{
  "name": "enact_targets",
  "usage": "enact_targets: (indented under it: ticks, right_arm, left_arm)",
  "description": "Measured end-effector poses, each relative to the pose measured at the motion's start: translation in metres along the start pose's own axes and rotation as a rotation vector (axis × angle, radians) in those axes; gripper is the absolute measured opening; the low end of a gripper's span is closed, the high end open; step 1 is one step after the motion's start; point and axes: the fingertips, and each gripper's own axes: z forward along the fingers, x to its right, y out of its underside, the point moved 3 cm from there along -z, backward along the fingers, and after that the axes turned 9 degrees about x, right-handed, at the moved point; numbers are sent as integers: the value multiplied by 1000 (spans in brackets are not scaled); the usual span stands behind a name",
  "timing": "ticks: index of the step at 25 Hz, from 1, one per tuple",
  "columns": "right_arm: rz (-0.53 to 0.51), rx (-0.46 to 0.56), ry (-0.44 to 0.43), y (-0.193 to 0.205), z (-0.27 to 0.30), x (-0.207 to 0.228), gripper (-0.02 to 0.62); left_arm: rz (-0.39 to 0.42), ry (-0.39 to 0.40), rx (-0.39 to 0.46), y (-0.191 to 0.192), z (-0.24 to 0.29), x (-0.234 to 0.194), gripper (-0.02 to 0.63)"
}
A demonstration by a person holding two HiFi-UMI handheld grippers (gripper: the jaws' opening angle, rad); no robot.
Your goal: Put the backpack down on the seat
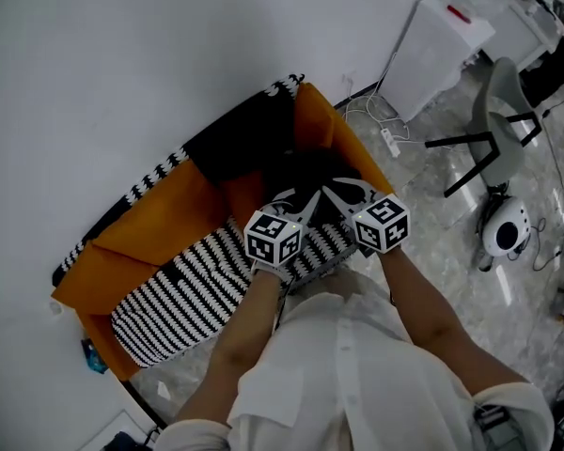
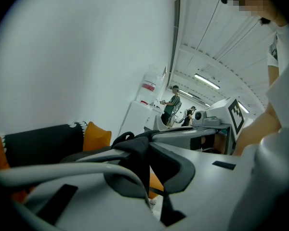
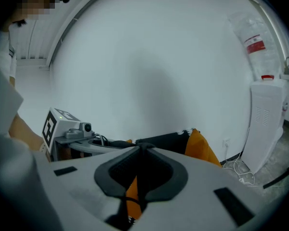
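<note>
We look down on an orange sofa (image 1: 160, 228) with a black-and-white striped seat (image 1: 183, 294), set against a white wall (image 1: 122, 64) on a pale stone-patterned floor (image 1: 432, 252), with a grey office chair (image 1: 498, 120) off to the right. Our bare forearms (image 1: 235, 332) reach forward side by side, the left gripper (image 1: 299, 205) and right gripper (image 1: 343, 191) angled toward each other, each clenched on a black strap (image 2: 138, 165) of the dark backpack (image 1: 305, 169), which sits between them at the sofa's right end near the backrest; we cannot tell whether it touches the seat. Only the left gripper view shows people (image 2: 172, 105) standing far off, and only the right gripper view shows a white water dispenser (image 3: 266, 124) by the wall.
</note>
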Motion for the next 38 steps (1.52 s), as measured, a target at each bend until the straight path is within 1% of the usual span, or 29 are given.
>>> enact_targets:
  ticks: [3,14,24,29,34,36,38]
  right_arm:
    - [19,16,11,-1,6,10,44]
    - [21,-1,49,8,16,26,54]
    - [-22,-40,77,13,23,27,70]
    - [-56,-71,93,18,25,26,79]
    - [-91,-111,122,24,22,28,100]
    - [-100,-127,125,27,19,27,119]
    - [-114,-144,127,29,17,27,151]
  left_arm:
    - [-3,-7,3,-2,9,-7,41]
    - [-14,-37,-12,8,23,-21,41]
    - [5,-61,-75,19,22,-27,44]
    - [16,-85,-115,28,18,-31,75]
    - [15,-118,-131,34,10,-37,115]
    - [17,-124,-137,36,6,-38,134]
    - [16,-129,-139,36,3,-39,158]
